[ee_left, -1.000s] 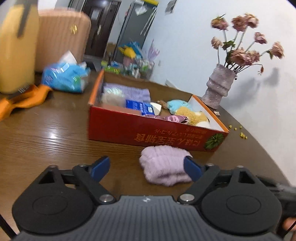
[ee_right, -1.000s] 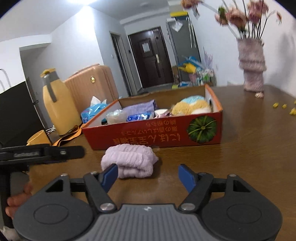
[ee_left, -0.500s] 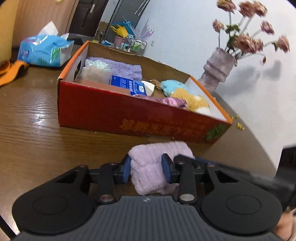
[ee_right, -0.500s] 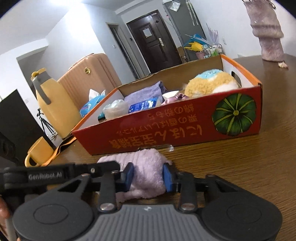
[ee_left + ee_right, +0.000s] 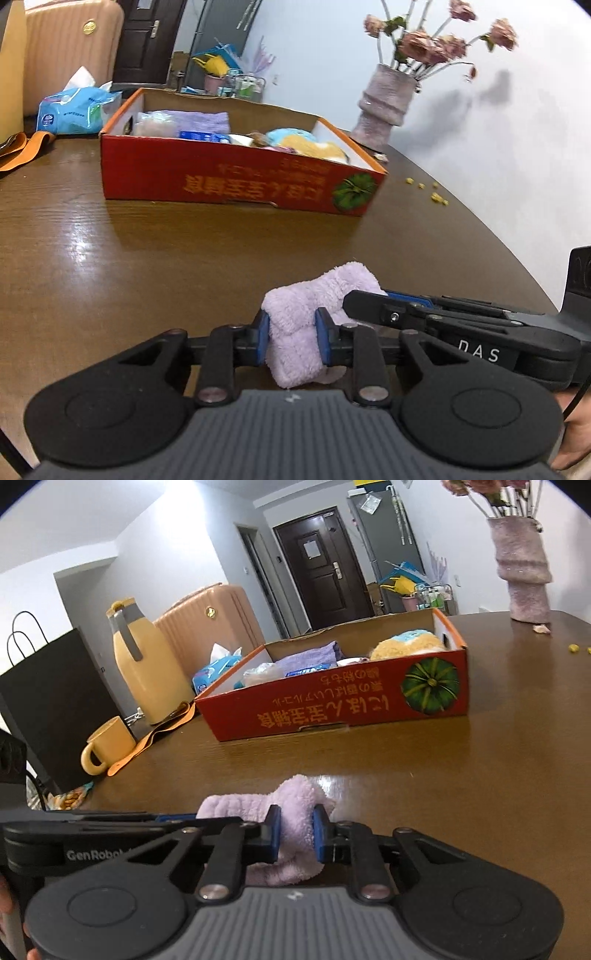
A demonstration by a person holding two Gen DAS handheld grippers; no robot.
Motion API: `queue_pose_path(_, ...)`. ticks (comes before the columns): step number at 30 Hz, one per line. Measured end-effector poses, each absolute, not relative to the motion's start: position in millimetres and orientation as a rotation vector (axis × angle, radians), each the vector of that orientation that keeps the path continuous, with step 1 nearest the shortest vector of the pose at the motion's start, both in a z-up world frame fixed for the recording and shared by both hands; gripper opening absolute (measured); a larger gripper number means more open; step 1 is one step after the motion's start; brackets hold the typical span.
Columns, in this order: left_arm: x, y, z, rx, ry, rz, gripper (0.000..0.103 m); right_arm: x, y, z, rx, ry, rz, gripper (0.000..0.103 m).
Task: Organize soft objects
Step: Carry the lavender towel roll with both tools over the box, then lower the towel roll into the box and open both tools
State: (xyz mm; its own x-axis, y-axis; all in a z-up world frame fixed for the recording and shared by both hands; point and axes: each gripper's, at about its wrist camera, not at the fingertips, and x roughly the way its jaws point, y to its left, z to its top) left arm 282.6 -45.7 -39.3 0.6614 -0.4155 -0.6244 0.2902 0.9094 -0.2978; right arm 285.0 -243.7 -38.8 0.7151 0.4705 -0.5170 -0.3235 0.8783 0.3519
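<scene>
A folded lilac towel [image 5: 314, 295] is pinched at both ends, low over the brown table. My left gripper [image 5: 291, 341] squeezes its left end between blue pads, jaws still closing. My right gripper [image 5: 295, 834] clamps the other end of the lilac towel [image 5: 295, 805], its jaws also still closing. The right gripper's fingers [image 5: 388, 306] reach in from the right in the left wrist view. Beyond the towel stands the red cardboard box [image 5: 236, 181], also in the right wrist view as the red box [image 5: 332, 705], holding a purple cloth, plush toys and small packets.
A vase of dried roses [image 5: 388, 103] stands at the back right, yellow crumbs [image 5: 436, 195] near it. A tissue pack [image 5: 72, 110], an orange strap [image 5: 22, 147], a yellow jug [image 5: 147, 664], a yellow mug [image 5: 107, 744] and a black bag [image 5: 48, 701] crowd the left.
Both grippers went from open to clamped on the lilac towel. The towel and both grippers have drawn back from the red box toward the near side of the table.
</scene>
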Motion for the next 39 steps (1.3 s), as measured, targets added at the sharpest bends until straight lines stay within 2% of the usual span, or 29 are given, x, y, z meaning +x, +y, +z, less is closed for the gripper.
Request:
queue_pose_path(8, 252.1, -61.0, -11.5, -0.144, 0.677, -0.436, 0.025, 250.3, -261.6, -18.9, 0.273, 0.550, 0.435, 0.016)
queue_pose_path(14, 256.3, -69.3, 3.9, -0.143, 0.644, -0.454, 0.025, 256.3, -269.3, -2.7, 0.252, 0.510, 0.437, 0.016)
queue_pose_path(19, 315.8, -60.6, 43.2, -0.219, 0.617, -0.503, 0.025, 306.1, -269.1, 37.9, 0.167, 0.430, 0.453, 0.016)
queue_pose_path(24, 406.3, -60.9, 76.9, -0.190, 0.600, -0.471, 0.025, 400.2, -254.9, 76.1, 0.065, 0.427, 0.469, 0.016)
queue_pose_path(29, 500.6, -57.3, 61.2, -0.222, 0.698, -0.386, 0.025, 513.7, -234.8, 72.6, -0.007, 0.589, 0.505, 0.016)
queue_pose_path(36, 580.8, -52.6, -2.8, -0.254, 0.887, -0.281, 0.024, 619.3, -209.7, 14.9, -0.083, 0.850, 0.531, 0.015)
queue_pose_path(39, 599.3, -47.4, -17.8, -0.288, 0.902, -0.254, 0.024, 639.0, -202.1, 3.6, -0.115, 0.842, 0.505, 0.015)
